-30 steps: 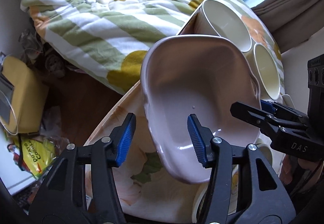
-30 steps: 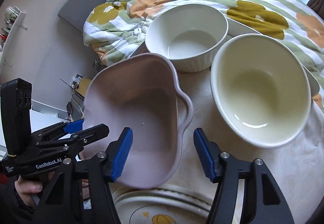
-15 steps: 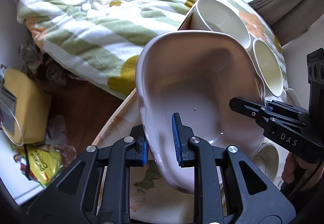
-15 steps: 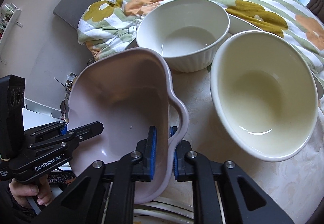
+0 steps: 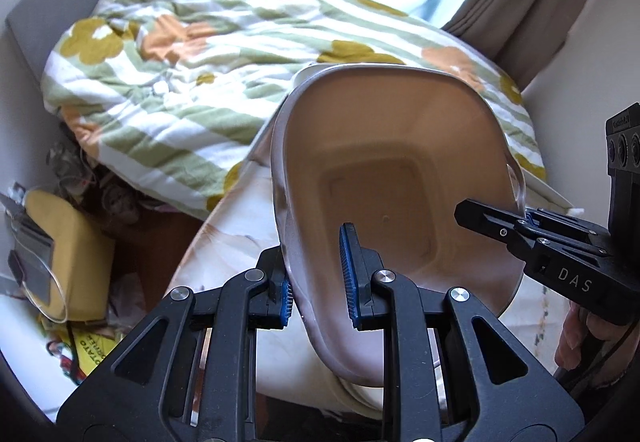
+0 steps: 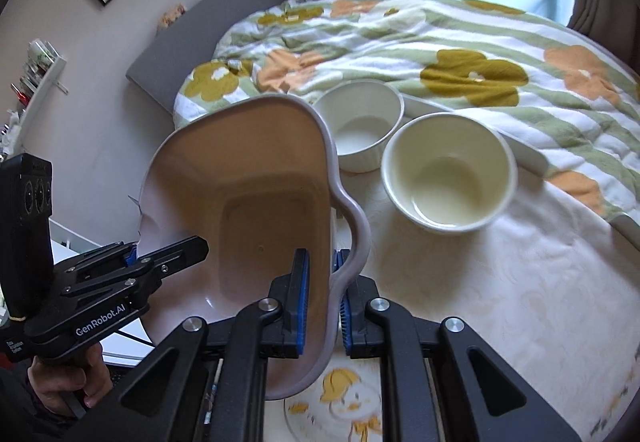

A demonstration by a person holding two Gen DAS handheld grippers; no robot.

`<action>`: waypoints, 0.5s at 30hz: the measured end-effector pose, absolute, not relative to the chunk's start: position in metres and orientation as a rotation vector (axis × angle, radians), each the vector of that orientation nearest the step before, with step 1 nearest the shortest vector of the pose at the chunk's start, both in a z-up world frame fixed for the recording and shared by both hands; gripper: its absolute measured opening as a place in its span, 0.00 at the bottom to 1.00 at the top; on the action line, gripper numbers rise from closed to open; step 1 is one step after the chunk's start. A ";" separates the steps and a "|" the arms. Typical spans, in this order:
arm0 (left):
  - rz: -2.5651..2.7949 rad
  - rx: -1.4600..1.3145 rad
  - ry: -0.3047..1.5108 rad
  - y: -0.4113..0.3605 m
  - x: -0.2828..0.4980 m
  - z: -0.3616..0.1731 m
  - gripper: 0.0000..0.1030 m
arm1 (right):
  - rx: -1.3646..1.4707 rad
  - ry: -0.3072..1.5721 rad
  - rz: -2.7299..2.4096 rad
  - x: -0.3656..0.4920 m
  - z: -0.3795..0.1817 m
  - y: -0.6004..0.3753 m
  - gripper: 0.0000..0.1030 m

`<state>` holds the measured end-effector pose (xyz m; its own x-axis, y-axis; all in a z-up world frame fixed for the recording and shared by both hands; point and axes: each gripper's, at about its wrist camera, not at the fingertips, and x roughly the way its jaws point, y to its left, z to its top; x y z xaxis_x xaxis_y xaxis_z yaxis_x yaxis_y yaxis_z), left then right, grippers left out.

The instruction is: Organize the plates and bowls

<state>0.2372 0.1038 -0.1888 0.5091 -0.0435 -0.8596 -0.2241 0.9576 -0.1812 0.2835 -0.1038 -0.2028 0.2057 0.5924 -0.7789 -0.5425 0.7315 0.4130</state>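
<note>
A pale pink baking dish (image 5: 392, 178) with wavy handles is held up off the table between both grippers. My left gripper (image 5: 318, 276) is shut on its left rim; it also shows in the right wrist view (image 6: 136, 256). My right gripper (image 6: 322, 296) is shut on the right rim by the handle; it also shows in the left wrist view (image 5: 524, 220). The dish (image 6: 256, 210) is tilted, with its inside facing the cameras. A white ribbed bowl (image 6: 360, 130) and a cream bowl (image 6: 448, 170) stand on the table beyond it. A plate with a yellow print (image 6: 344, 398) lies under the dish.
The table has a cream patterned cloth (image 6: 500, 302). A flowered duvet (image 6: 440, 54) lies on the bed right behind the table. A white tray edge (image 6: 524, 150) sits behind the bowls. Clutter and a yellow object (image 5: 72, 242) lie on the floor at left.
Both grippers closed on the dish's rims, then lifted it up off the table and tilted it. The bowls now look farther away.
</note>
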 end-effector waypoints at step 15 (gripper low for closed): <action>-0.133 -0.175 0.946 -0.077 0.177 -0.123 0.17 | 0.149 0.966 0.549 0.189 -0.141 -0.285 0.12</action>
<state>0.1772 -0.0774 -0.1231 0.5787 -0.1899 -0.7931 0.0367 0.9776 -0.2073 0.1892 -0.2850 -0.1415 0.4444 0.5055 -0.7396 -0.3761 0.8546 0.3580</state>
